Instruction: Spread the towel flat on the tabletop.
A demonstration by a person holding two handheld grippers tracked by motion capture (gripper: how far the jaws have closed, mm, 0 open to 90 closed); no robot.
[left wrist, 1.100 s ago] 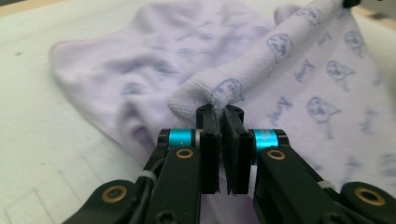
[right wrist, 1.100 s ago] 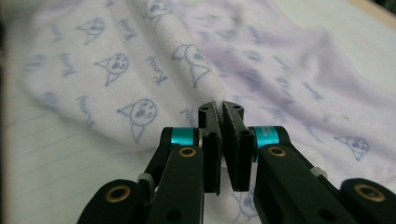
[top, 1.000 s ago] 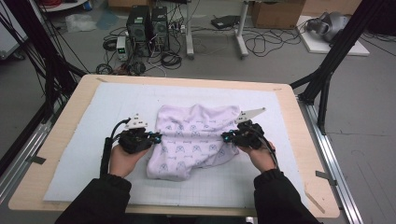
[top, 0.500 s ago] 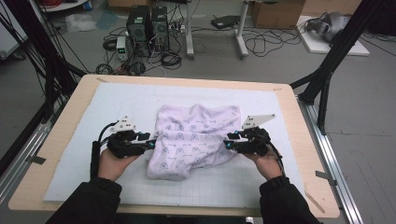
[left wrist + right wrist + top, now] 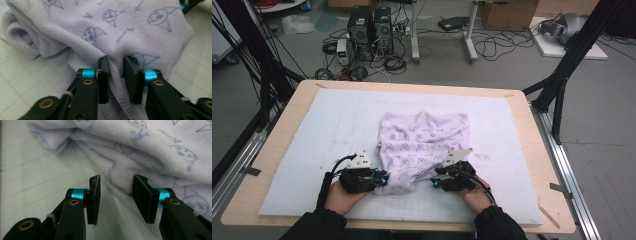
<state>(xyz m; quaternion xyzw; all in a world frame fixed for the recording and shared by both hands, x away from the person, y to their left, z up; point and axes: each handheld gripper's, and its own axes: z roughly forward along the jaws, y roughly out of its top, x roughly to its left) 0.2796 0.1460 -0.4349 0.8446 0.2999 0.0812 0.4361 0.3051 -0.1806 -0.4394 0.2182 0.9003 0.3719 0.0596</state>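
1. High view: a crumpled towel (image 5: 422,150) lies mid-surface (image 5: 312,125) on a white mat; the left gripper (image 5: 379,179) and right gripper (image 5: 434,183) sit at its near corners.
2. Left gripper view: its fingers (image 5: 103,75), just closing, stand narrowly apart astride the towel's hem (image 5: 117,82), not yet pinching.
3. Right gripper view: its fingers (image 5: 95,195), just opening, stand apart with the towel's edge (image 5: 120,185) between them, ungripped.

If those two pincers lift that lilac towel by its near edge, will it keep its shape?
Probably not. The towel already lies rumpled in soft folds, so it would likely sag and hang limp. Its looped terry weave looks grippy rather than slippery, and thin enough to be light.
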